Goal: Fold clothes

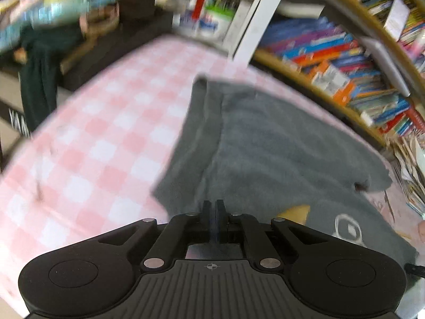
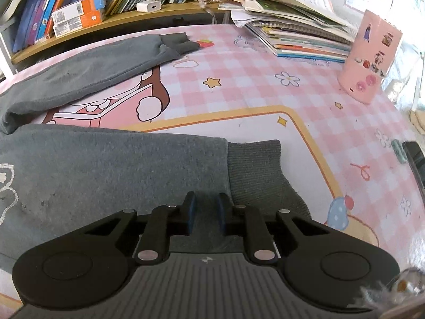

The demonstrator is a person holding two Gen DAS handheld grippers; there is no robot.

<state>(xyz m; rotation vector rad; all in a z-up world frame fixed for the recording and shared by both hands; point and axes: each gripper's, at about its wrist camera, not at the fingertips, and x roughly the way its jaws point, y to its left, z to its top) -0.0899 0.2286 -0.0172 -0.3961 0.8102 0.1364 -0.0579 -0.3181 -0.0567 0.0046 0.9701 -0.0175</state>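
A grey sweatshirt (image 1: 265, 143) with a white print lies spread on the pink checked tablecloth (image 1: 87, 143). My left gripper (image 1: 212, 208) is shut at the sweatshirt's near edge, and a crease in the cloth runs straight to its tips, so it seems pinched on the fabric. This view is blurred. In the right wrist view the sweatshirt's body (image 2: 106, 175) ends in a ribbed hem (image 2: 255, 167). My right gripper (image 2: 205, 204) is open just over the seam of that hem, nothing between its fingers. One sleeve (image 2: 87, 71) stretches across the back, its cuff (image 2: 183, 42) at the far end.
A pink box with stickers (image 2: 372, 58) stands at the right, beside a stack of books and papers (image 2: 297, 26). Bookshelves (image 2: 79, 5) run along the table's far side. A dark phone-like object (image 2: 417, 159) lies at the right edge. A dark garment (image 1: 39, 79) hangs off to the left.
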